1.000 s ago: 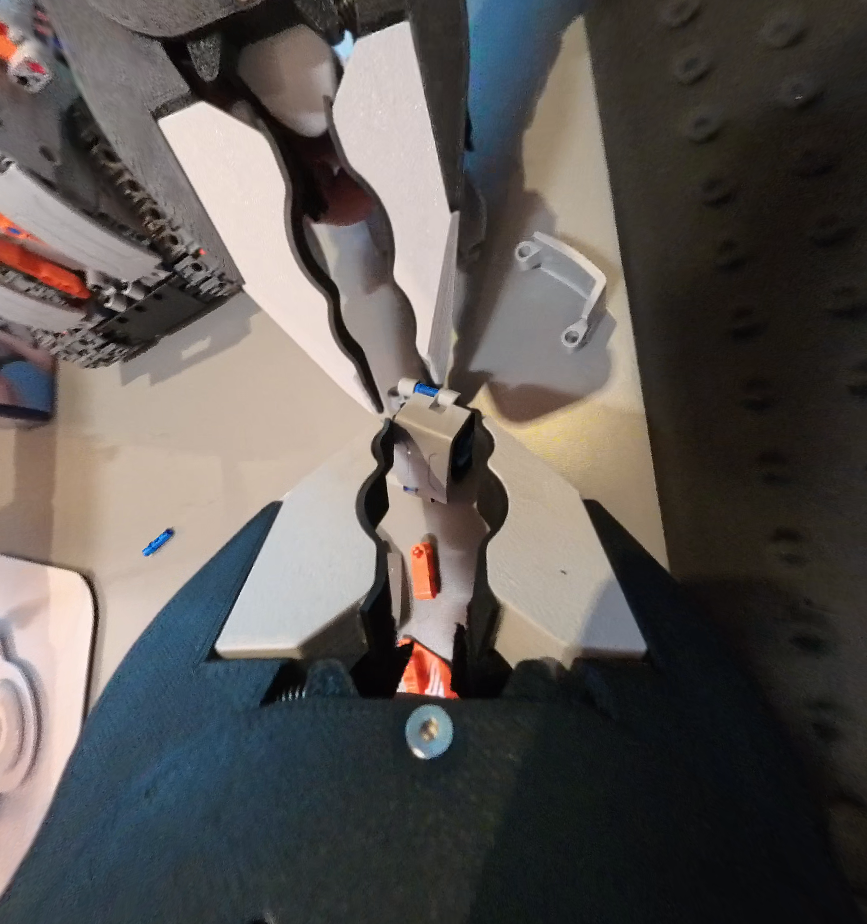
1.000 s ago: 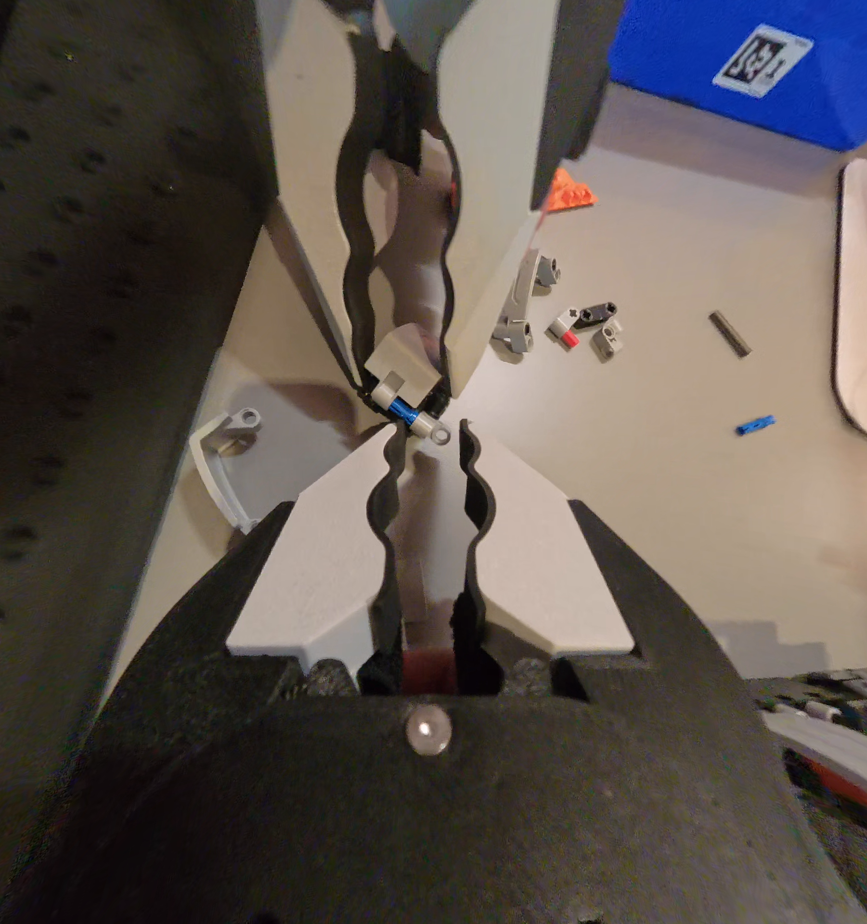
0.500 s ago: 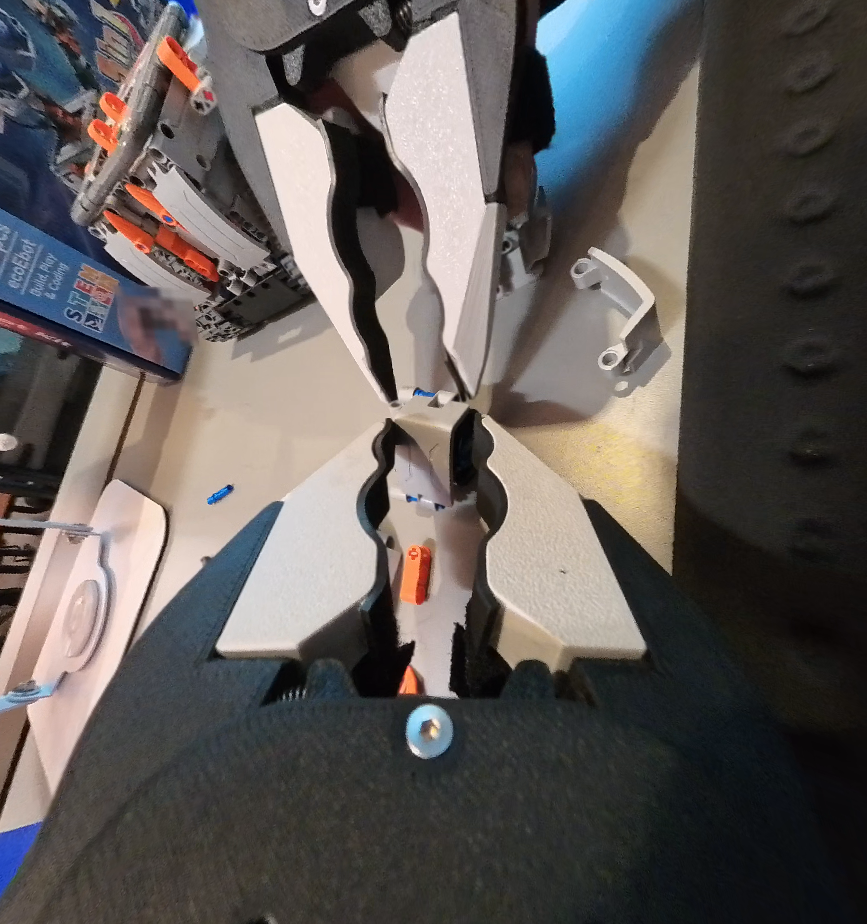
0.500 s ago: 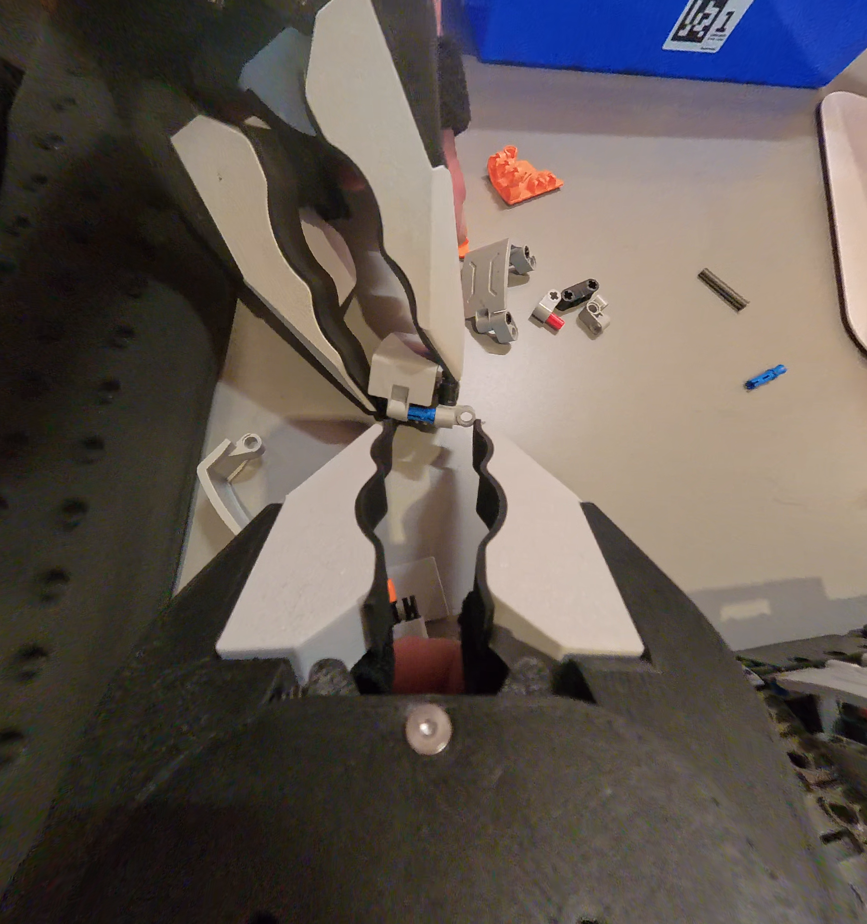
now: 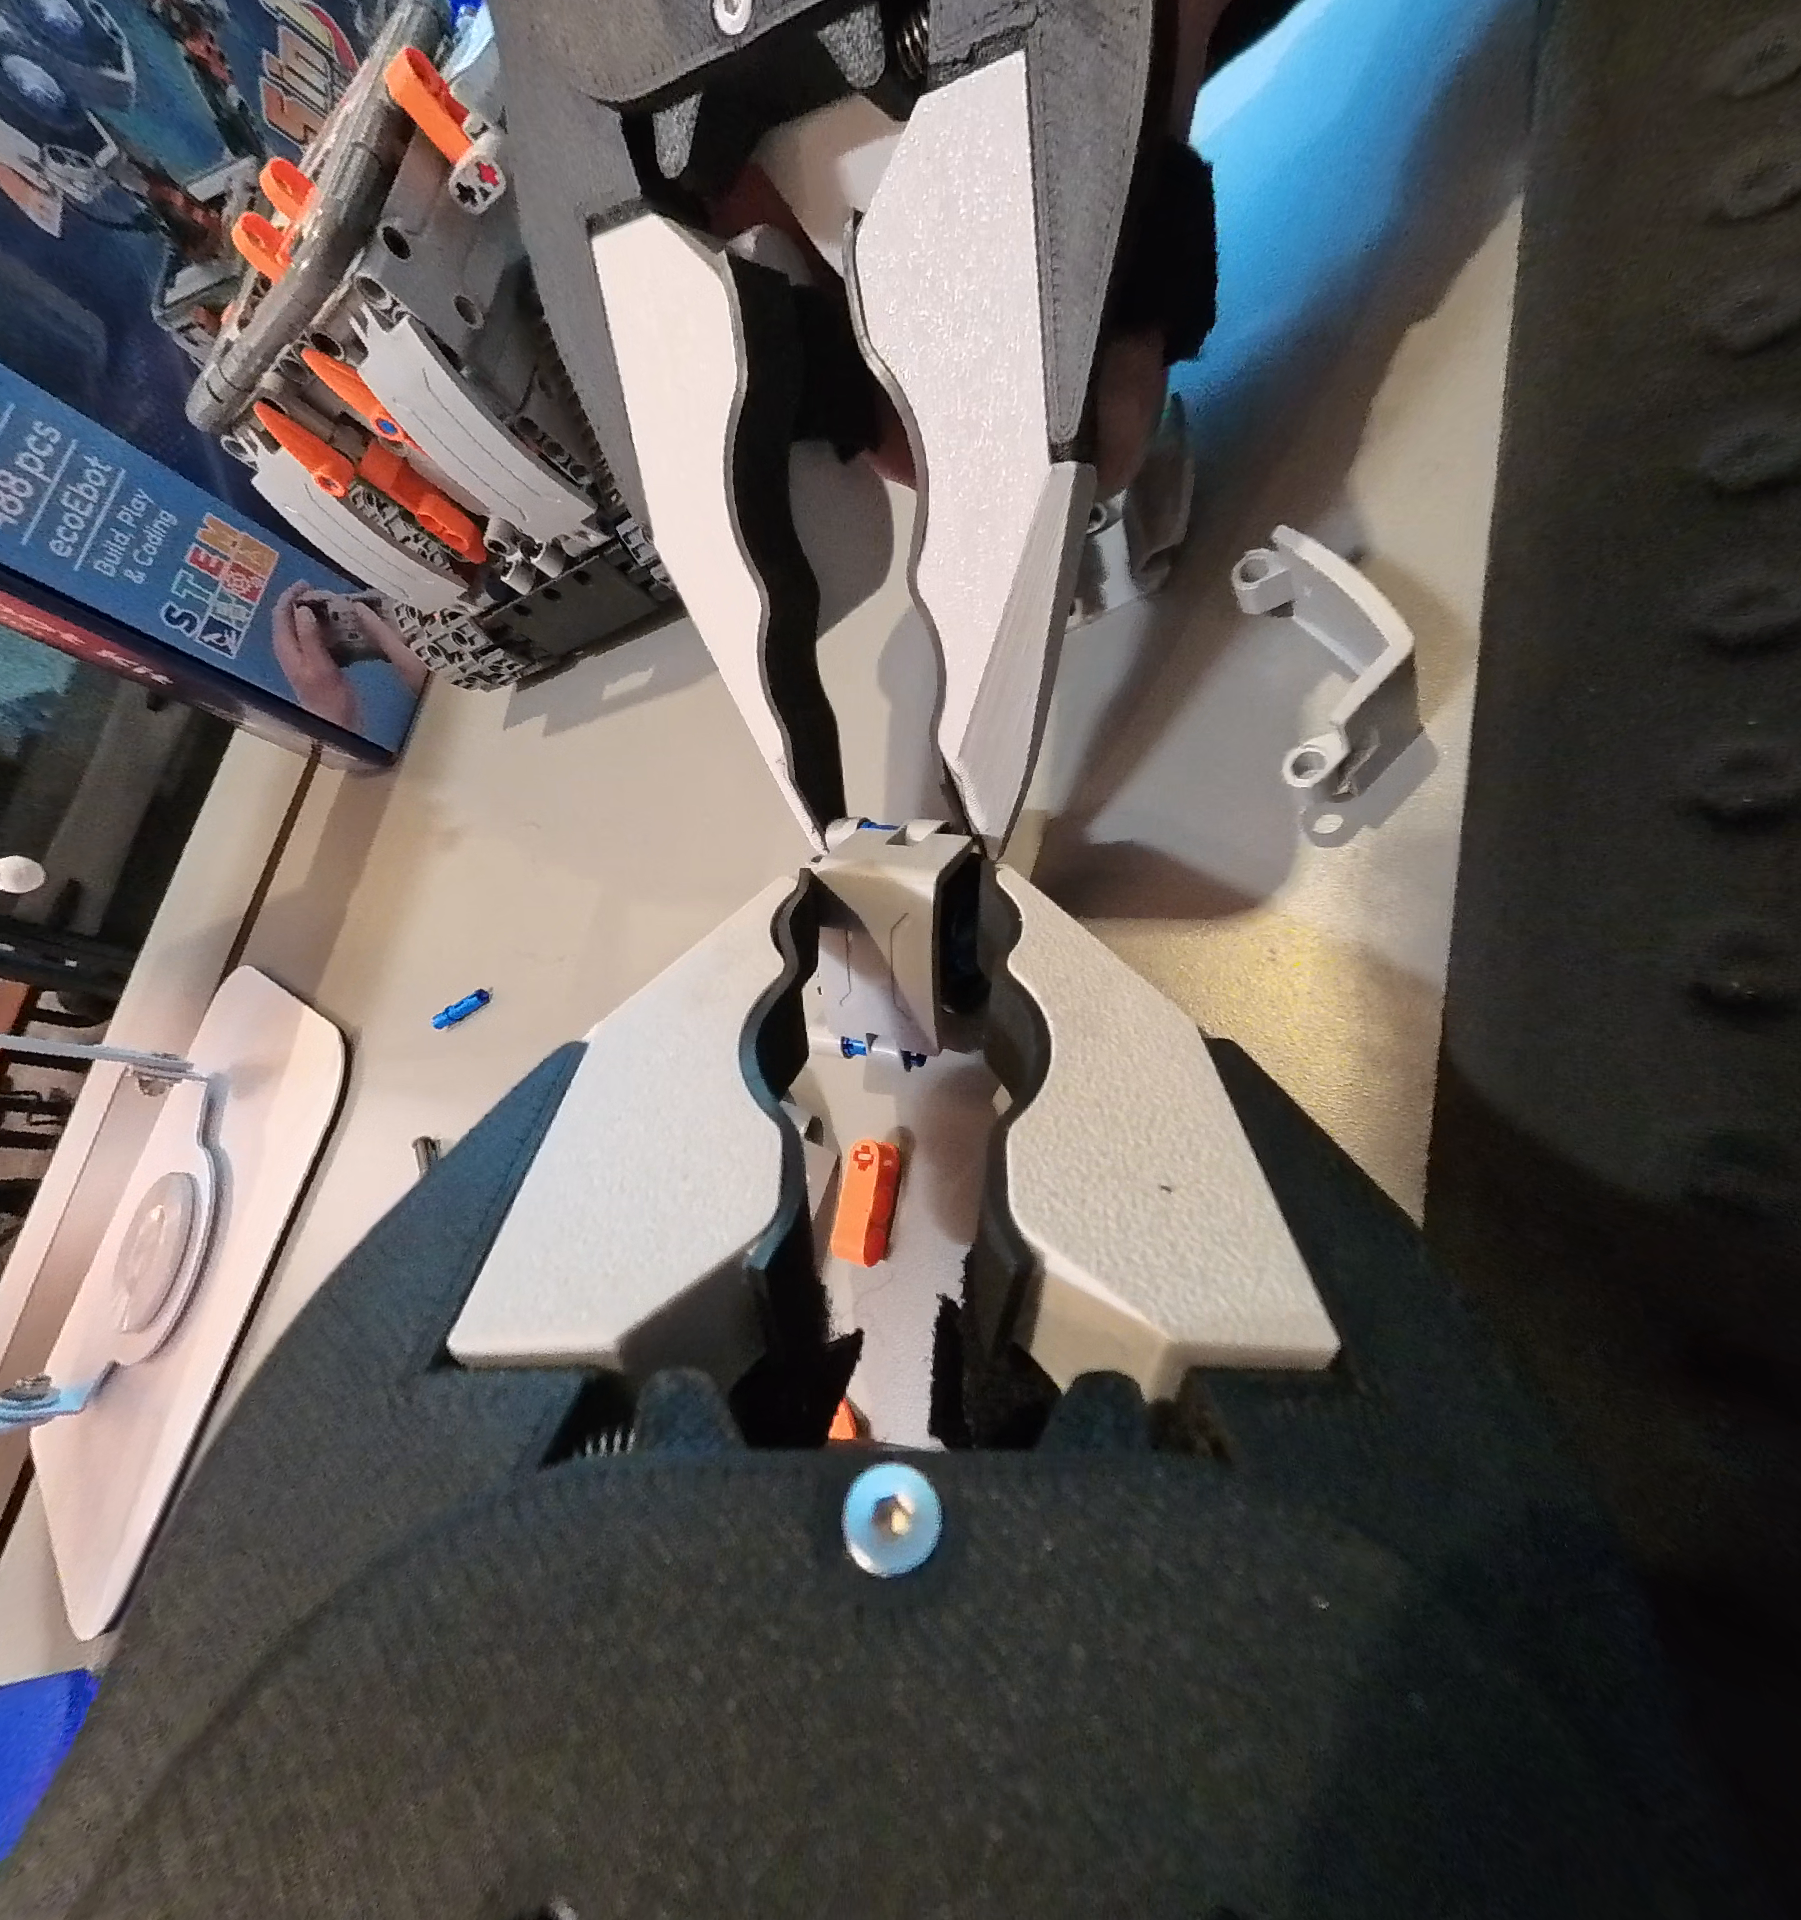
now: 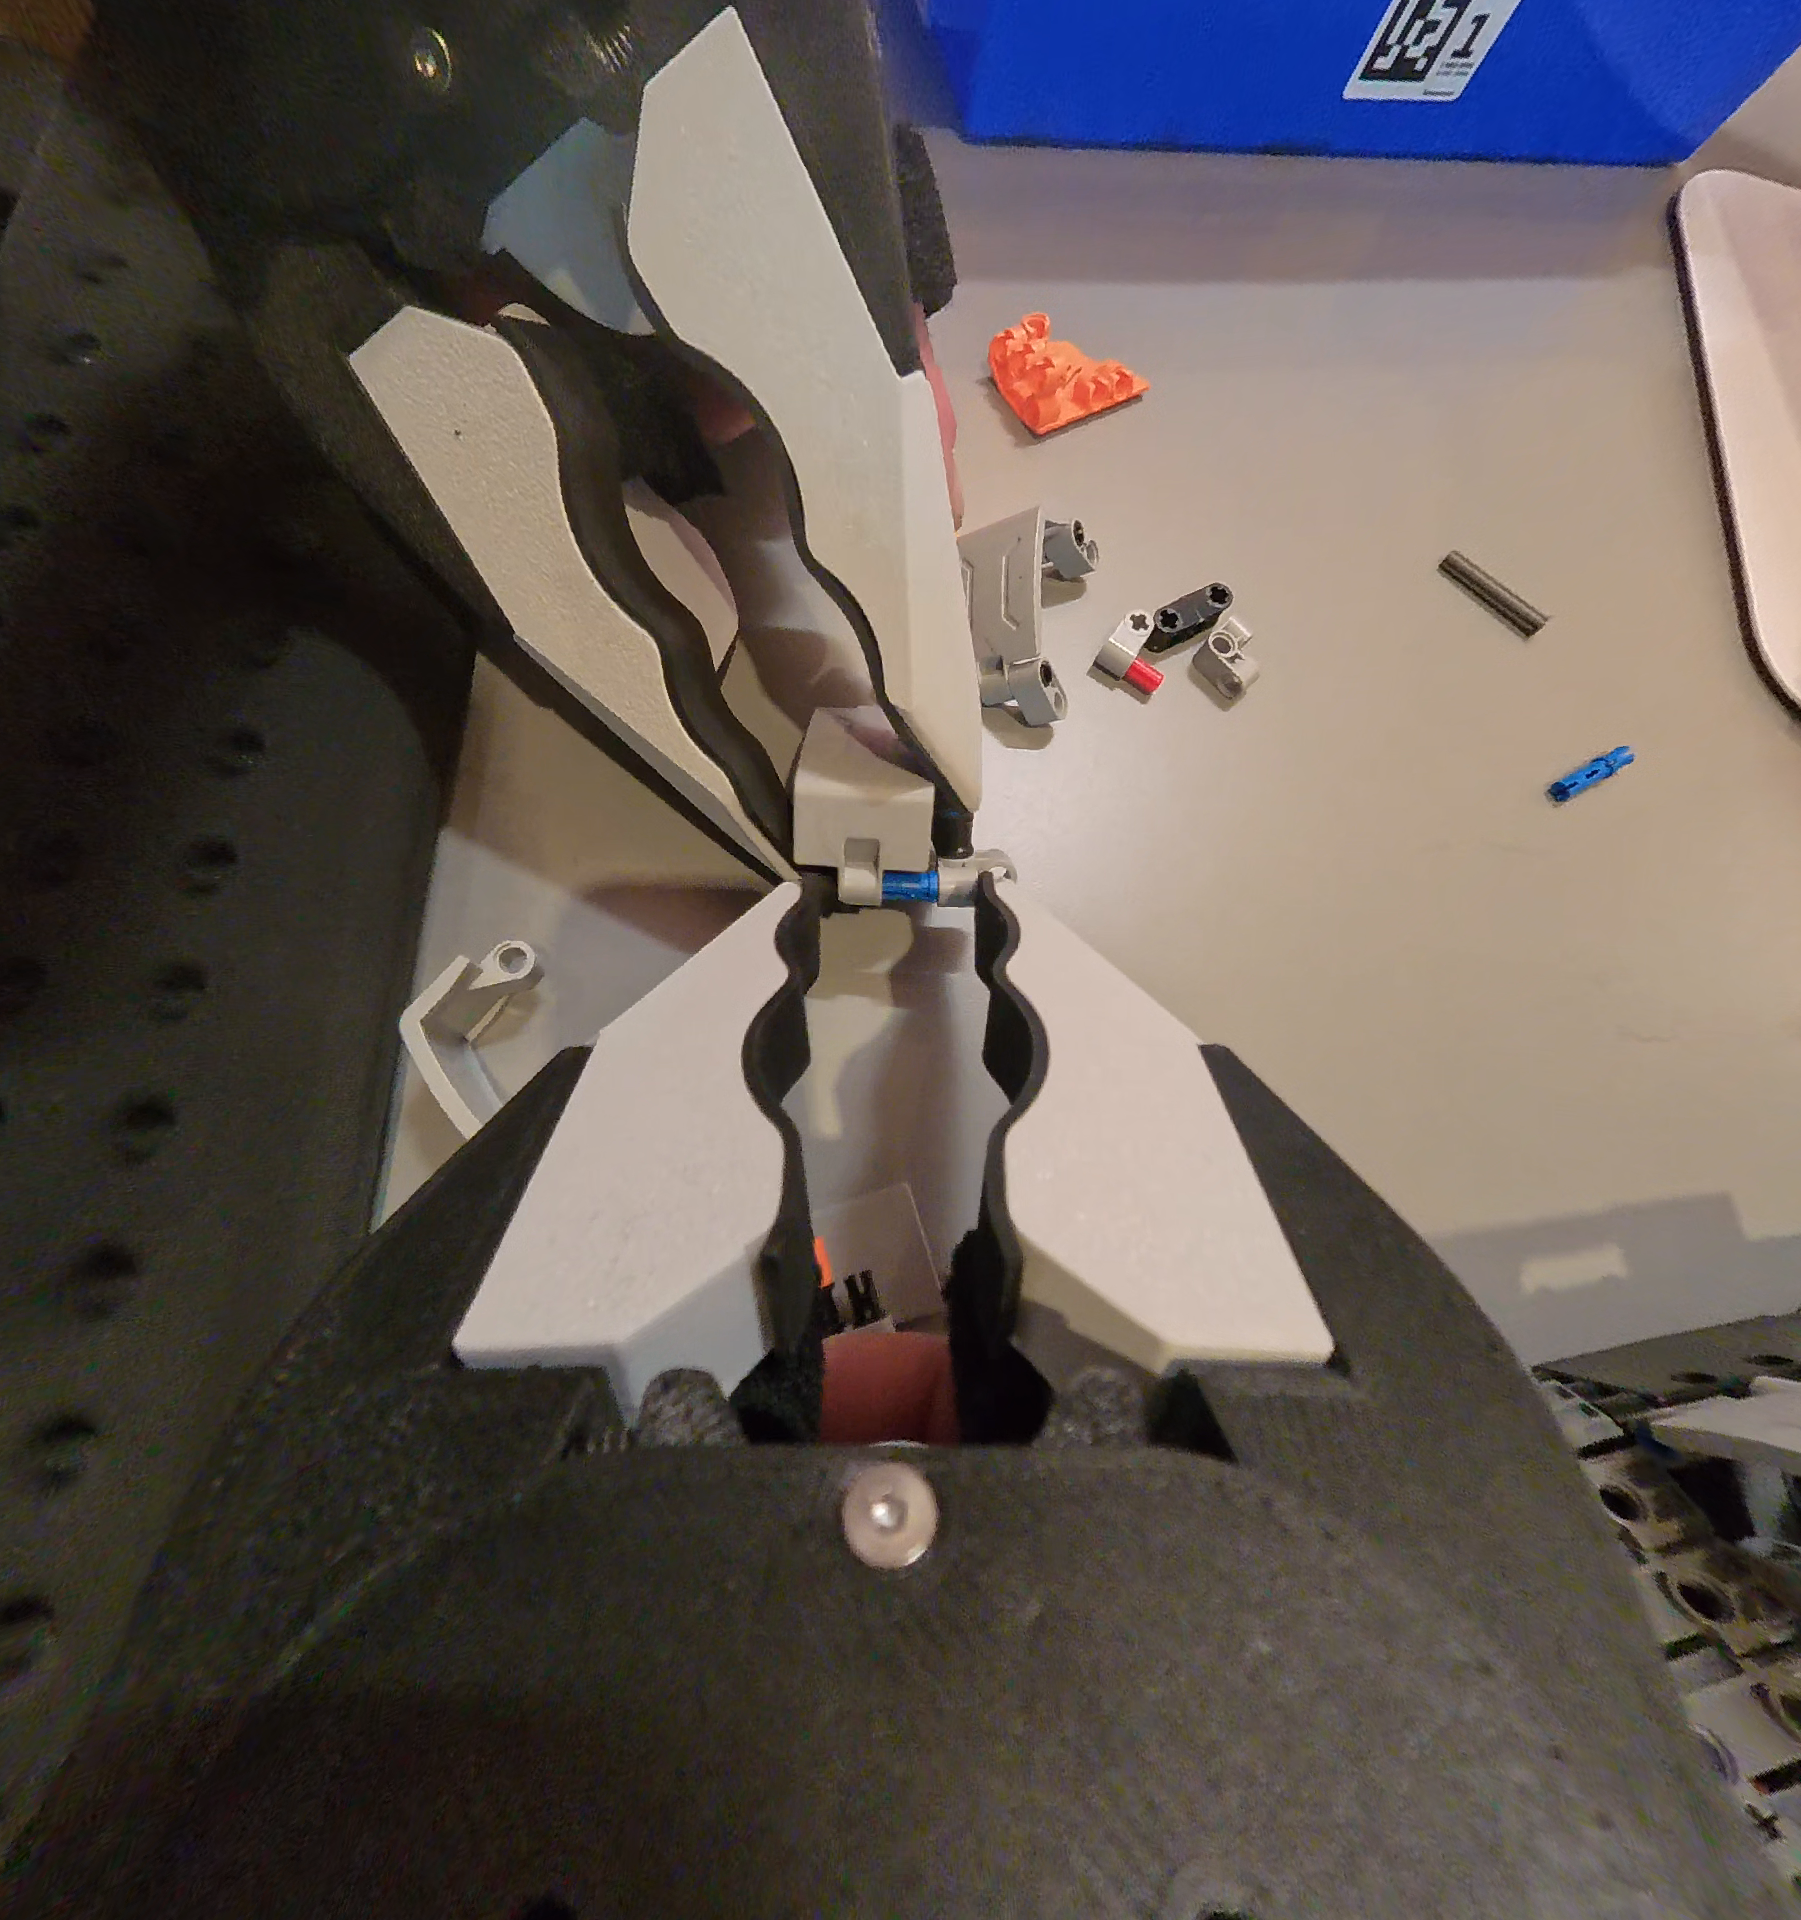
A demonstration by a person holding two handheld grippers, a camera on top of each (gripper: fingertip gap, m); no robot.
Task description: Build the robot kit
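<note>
Your left gripper [image 5: 891,894] is clamped on a small grey block [image 5: 891,930], pinched by its sides right at the fingertips and carried above the table [image 5: 584,831]. The two grippers meet tip to tip, nearly head-on, so the block lies straight ahead of your right gripper [image 6: 891,904], just past its fingertips. A blue pin [image 6: 906,885] with a grey sleeve [image 6: 963,878] on its end runs along the block's near edge. Its long axis lies crosswise to your right fingers, spanning from one tip towards the other. Your right gripper stands at a narrow gap, about as wide as the pin is long, with a tip at each end of it. The sleeve looks to be touching the right-hand tip, but you cannot tell from either view whether the pads actually press on anything. The right gripper is the one nearer the pin, while the left has only the block. On the table to the left of your right fingers lies a curved grey part [image 6: 470,997], well to their right a loose pin [image 6: 1590,774], and under your left fingers an orange piece [image 5: 868,1200].
</note>
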